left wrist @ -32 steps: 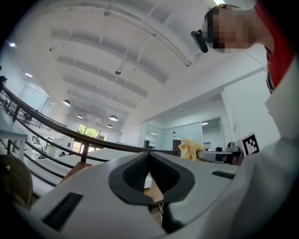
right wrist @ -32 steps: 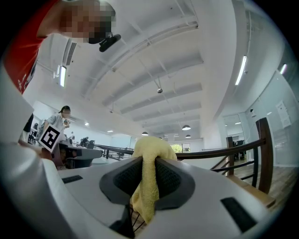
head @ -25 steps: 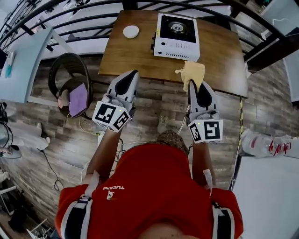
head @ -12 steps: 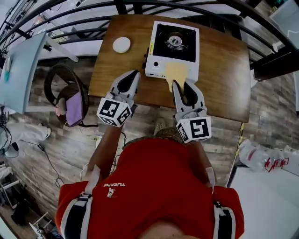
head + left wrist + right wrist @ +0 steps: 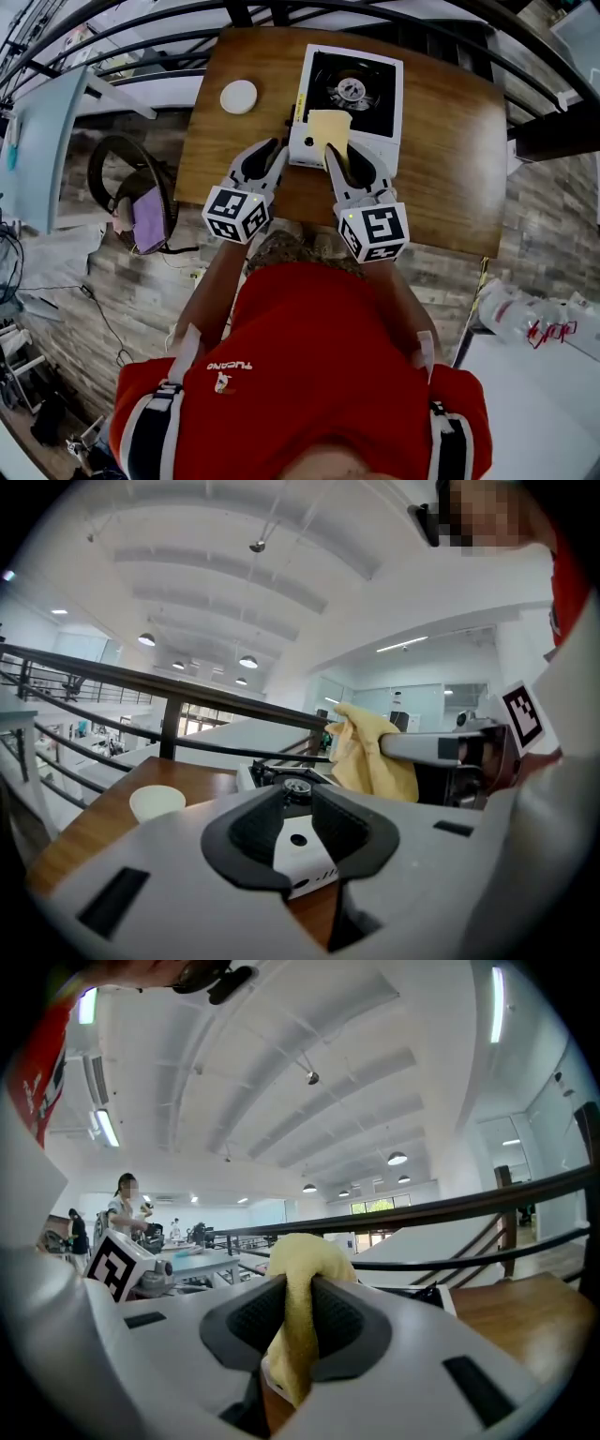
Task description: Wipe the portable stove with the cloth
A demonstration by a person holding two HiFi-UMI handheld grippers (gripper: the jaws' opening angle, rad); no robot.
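Cloth [image 5: 328,127], crumpled yellow, sits clamped in right gripper [image 5: 339,155] jaws; left gripper [image 5: 269,150] jaws, just opening, hold nothing.

One stove [image 5: 367,105], one cloth [image 5: 328,131], one cup [image 5: 238,97], one table [image 5: 442,159].

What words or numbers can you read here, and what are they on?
"TUCANO", upside down, on the red shirt.
Too small to read: the yellow sticker on the portable stove.
No words, only black square patterns: the marker cubes.
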